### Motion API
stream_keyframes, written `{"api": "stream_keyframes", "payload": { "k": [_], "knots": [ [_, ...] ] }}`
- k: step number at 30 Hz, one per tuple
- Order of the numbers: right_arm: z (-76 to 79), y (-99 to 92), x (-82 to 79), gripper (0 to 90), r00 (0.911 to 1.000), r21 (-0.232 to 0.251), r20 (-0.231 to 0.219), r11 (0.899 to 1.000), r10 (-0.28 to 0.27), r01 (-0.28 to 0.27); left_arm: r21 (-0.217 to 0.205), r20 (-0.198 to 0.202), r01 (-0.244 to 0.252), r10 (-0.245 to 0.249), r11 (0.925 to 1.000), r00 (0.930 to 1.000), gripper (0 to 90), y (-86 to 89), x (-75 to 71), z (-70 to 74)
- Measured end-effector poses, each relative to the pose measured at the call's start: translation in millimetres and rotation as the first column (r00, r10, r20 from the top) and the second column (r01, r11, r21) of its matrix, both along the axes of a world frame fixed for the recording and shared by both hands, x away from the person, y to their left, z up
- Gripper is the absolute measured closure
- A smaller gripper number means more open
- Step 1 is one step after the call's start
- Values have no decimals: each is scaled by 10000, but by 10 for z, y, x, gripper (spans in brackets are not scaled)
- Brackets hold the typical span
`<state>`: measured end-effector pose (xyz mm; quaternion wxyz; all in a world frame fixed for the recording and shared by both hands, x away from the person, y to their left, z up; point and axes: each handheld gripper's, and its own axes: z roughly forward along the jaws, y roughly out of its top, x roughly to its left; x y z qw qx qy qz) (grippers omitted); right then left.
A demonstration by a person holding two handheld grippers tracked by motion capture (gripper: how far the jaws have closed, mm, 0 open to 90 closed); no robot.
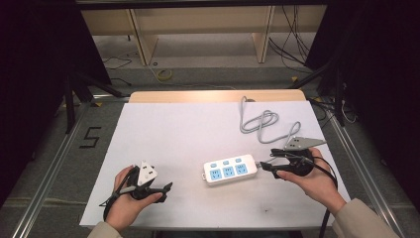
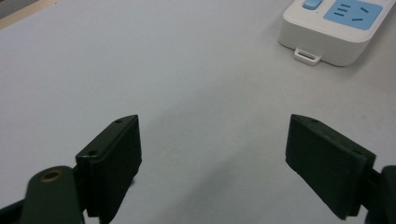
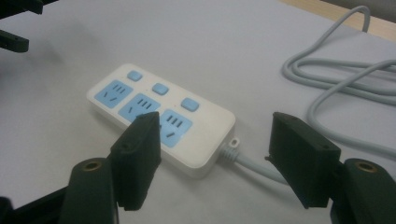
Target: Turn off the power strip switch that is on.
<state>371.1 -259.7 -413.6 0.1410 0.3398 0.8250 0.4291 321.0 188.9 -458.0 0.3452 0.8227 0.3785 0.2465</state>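
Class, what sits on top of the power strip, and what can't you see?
On the power strip: three blue buttons and three blue sockets; the right claw's jaw covers part of one socket. Its underside is hidden.

The white three-socket power strip (image 3: 161, 123) with blue faces looks like smooth, slightly glossy plastic; its grey rubbery cable (image 1: 262, 124) lies on the matt white tabletop (image 1: 173, 129); black matt gripper pads (image 2: 112, 158).
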Motion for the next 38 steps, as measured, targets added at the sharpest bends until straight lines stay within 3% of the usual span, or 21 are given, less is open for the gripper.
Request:
{"api": "stream_keyframes", "payload": {
  "k": [15,38],
  "knots": [
    [-138,-277,-229,271,9996,331,180,9992,-221,215,-44,-98,49,-49,10000,9999,177,-1,-1,-9],
    [-259,-325,-319,267,9997,69,204,9999,-151,150,-158,-349,217,-223,9996,9991,167,-23,11,-28]
  ]
}}
